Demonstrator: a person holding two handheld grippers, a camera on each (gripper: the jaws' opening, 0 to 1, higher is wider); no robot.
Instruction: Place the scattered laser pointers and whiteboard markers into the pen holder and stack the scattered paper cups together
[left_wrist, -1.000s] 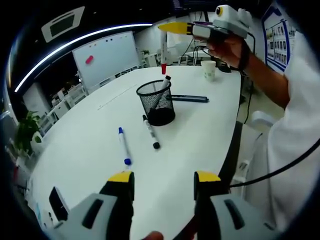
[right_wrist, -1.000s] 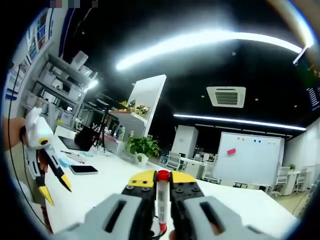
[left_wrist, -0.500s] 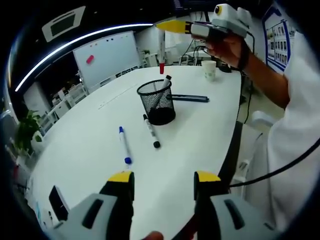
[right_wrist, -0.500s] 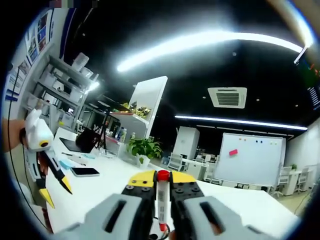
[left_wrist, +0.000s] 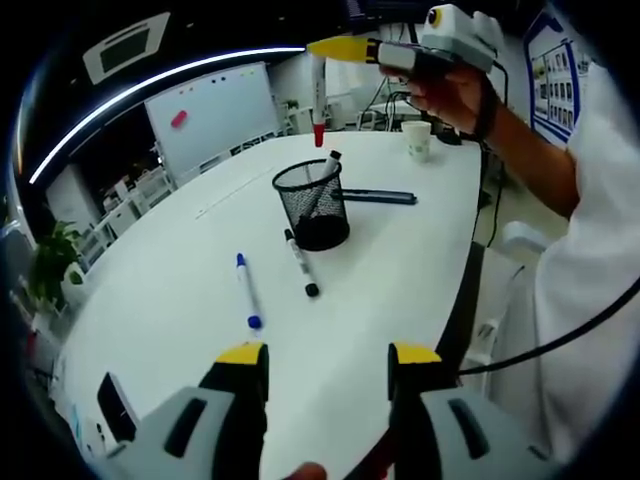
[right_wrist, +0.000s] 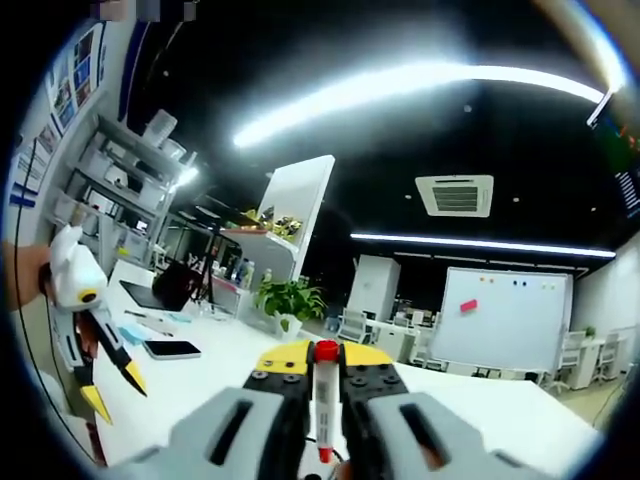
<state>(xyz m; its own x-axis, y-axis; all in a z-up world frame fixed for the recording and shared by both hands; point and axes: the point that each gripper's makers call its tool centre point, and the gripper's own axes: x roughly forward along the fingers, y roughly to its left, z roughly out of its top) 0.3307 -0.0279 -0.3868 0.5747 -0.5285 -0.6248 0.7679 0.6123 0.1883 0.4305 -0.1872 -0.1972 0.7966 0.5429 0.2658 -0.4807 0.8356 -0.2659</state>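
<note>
A black mesh pen holder (left_wrist: 313, 205) stands mid-table with one black marker (left_wrist: 331, 160) leaning in it. My right gripper (left_wrist: 345, 48) hovers above it, shut on a red-capped marker (left_wrist: 318, 100) that hangs straight down, its red end a little above the holder's rim. In the right gripper view that red-capped marker (right_wrist: 322, 400) sits between the shut jaws of my right gripper (right_wrist: 322, 355). A blue marker (left_wrist: 247, 290) and a black marker (left_wrist: 300, 263) lie in front of the holder. A dark pointer (left_wrist: 380, 197) lies behind it. A paper cup (left_wrist: 418, 140) stands farther back. My left gripper (left_wrist: 328, 360) is open and low over the table's near end.
A phone (left_wrist: 115, 400) lies near the table's left edge. A person's arm and white clothing (left_wrist: 590, 250) fill the right side. A whiteboard (left_wrist: 210, 115) stands beyond the table. My left gripper (right_wrist: 85, 330) appears at the left of the right gripper view, near a phone (right_wrist: 170, 349) and a laptop (right_wrist: 150, 295).
The right gripper has carried the red-capped marker slightly left above the holder. The left gripper has stayed put.
</note>
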